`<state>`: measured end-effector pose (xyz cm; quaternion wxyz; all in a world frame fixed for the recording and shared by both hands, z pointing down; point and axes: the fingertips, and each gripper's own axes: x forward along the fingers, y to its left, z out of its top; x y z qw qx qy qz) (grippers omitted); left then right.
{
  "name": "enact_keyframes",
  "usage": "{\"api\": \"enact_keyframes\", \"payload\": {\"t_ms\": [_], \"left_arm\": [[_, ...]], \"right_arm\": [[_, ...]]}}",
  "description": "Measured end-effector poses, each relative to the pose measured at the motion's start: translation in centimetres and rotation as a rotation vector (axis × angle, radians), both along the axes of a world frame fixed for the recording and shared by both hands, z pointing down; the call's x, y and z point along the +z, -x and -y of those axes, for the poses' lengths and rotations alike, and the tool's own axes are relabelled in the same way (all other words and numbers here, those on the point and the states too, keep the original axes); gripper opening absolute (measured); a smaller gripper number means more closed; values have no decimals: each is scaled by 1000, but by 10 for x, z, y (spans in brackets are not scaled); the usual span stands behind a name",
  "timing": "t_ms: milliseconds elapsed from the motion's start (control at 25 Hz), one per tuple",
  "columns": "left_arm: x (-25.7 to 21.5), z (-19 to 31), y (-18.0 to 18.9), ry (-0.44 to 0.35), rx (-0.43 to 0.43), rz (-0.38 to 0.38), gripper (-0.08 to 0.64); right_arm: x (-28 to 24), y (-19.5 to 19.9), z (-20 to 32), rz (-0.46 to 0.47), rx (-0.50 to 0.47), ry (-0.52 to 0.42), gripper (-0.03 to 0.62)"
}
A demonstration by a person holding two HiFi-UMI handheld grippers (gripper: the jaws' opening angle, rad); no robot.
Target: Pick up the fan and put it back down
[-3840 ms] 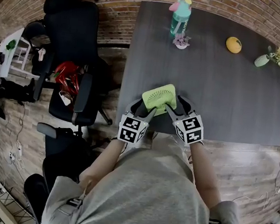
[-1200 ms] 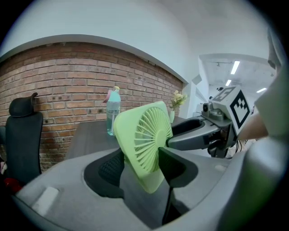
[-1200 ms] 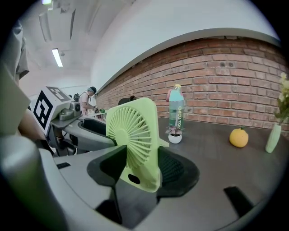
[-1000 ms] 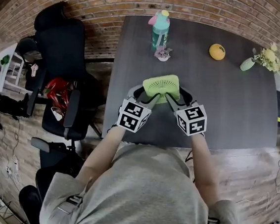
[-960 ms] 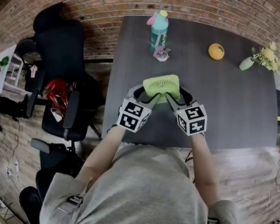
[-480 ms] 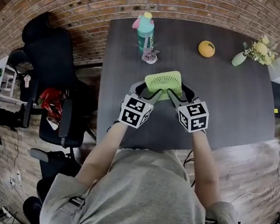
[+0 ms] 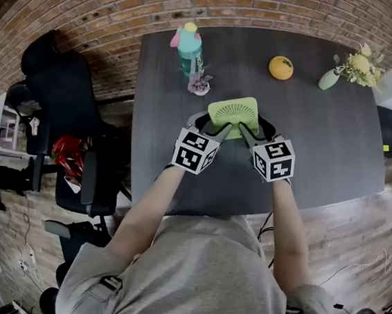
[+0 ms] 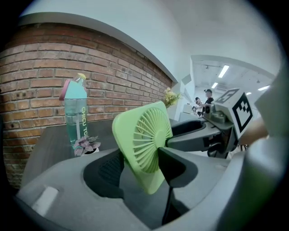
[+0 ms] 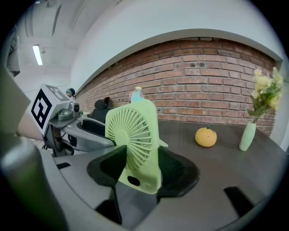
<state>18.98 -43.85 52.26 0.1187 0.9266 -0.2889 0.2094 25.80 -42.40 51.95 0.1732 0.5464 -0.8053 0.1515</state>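
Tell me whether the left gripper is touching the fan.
Touching. In the left gripper view, the left gripper has its jaws pressed on both faces of the fan.

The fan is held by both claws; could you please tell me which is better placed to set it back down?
Probably right: the right claw clamps the fan upright across its body; the left claw grips it tilted, nearer a corner.

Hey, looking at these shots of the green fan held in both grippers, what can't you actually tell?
- Whether the fan touches the table: in the head view the fan covers its own base; in both gripper views the bodies of the left gripper and right gripper block the underside.
- The print on the bottle: too small in the left gripper view.
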Motion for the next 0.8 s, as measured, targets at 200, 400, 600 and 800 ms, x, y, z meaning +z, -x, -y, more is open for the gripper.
{"api": "enact_keyframes", "payload": {"t_ms": [200,400,600,800], "left_arm": [[10,10,-15,21,22,7,238],[22,20,-29,40,51,19,238],[29,28,-45,49,81,34,238],[37,36,-58,57,107,47,238]], "right_arm": [[11,-14,8,11,27,23,222],[23,-28,17,15,56,41,222],[31,-43,22,25,91,52,222],[40,-55,28,37,122,61,222]]}}
